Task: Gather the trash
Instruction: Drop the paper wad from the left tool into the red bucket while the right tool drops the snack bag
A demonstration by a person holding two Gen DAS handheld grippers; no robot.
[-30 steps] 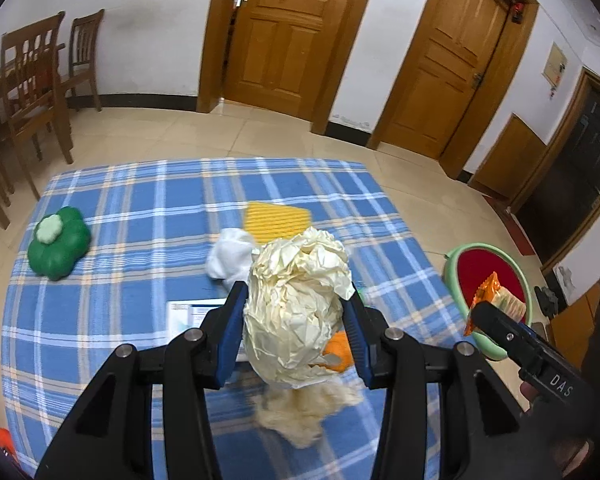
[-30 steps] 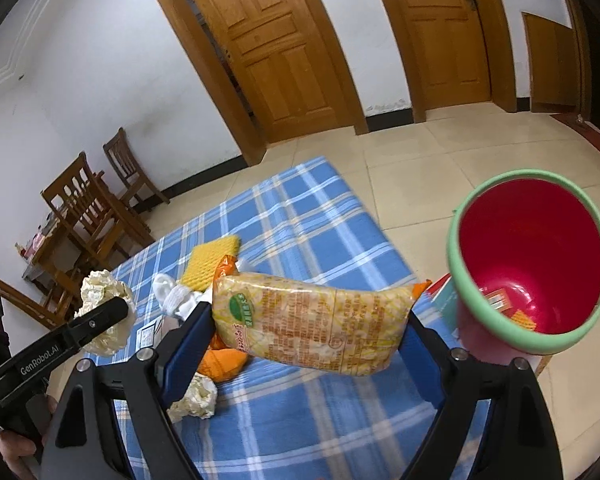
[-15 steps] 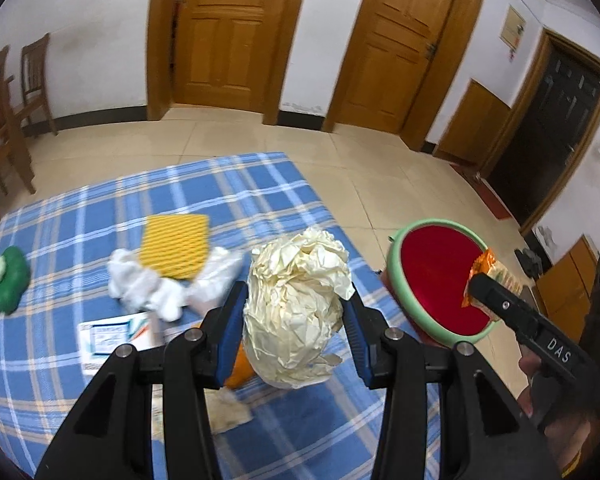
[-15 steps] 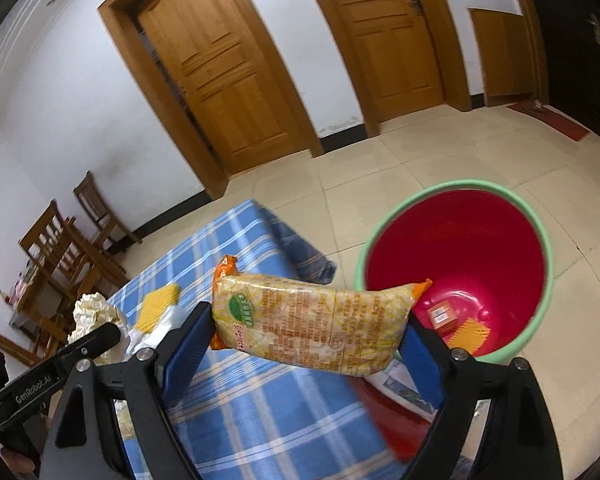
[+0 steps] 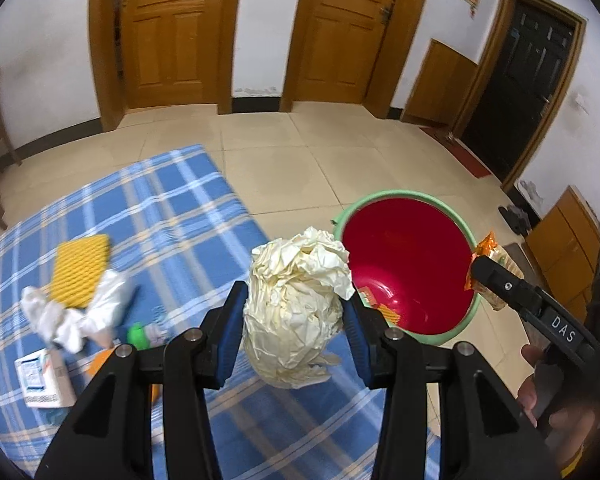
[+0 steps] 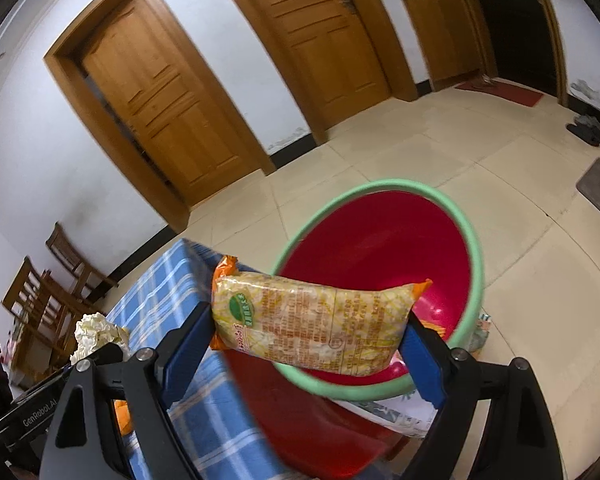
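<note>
Lettering "DAS" marks the right gripper (image 6: 306,334), clamped on a yellow snack packet (image 6: 312,320) just before the red bin (image 6: 380,240), while the "GenRobot.AI"-marked left gripper (image 5: 294,312) squeezes crumpled paper (image 5: 296,304).

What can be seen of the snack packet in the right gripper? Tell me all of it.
The snack packet is a sealed, pillow-shaped plastic bag, yellow printed, with a green oval logo and orange crimped ends. It lies roughly level, clamped lengthwise between the blue pads of the right gripper, nothing else touching it. It hangs in front of the red bin with the green rim, partly over its mouth.
</note>
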